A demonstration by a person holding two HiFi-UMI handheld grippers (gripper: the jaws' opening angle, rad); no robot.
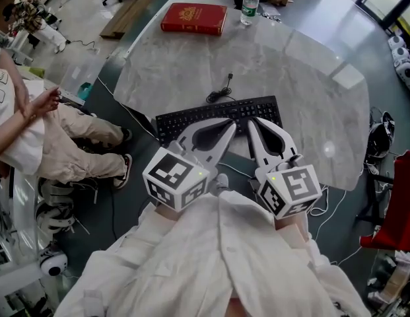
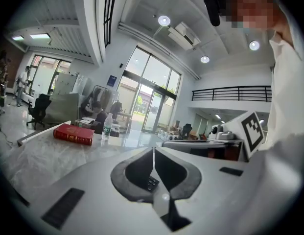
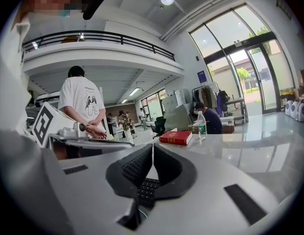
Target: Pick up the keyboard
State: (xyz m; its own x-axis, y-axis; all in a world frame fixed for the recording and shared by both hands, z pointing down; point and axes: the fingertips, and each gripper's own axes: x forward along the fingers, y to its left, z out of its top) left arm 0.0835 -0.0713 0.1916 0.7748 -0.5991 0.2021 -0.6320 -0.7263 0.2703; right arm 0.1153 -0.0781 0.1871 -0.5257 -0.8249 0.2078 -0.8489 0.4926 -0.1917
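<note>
A black keyboard (image 1: 191, 119) lies on the marble table (image 1: 304, 78), near its front edge, with its cable (image 1: 221, 92) curled behind it. My left gripper (image 1: 232, 122) is shut, its tips over the keyboard's middle, nothing between the jaws. Just beside it, my right gripper (image 1: 252, 120) is shut too and holds nothing. In the left gripper view the jaws (image 2: 153, 152) meet in a line, and a few keys of the keyboard (image 2: 152, 183) show below them. In the right gripper view the closed jaws (image 3: 152, 147) frame the keyboard's keys (image 3: 148, 189) underneath.
A red book (image 1: 193, 18) and a water bottle (image 1: 249, 4) stand at the table's far side. A person (image 1: 39, 134) sits to the left of the table. Cables trail over the floor, and red furniture (image 1: 397, 210) stands at the right.
</note>
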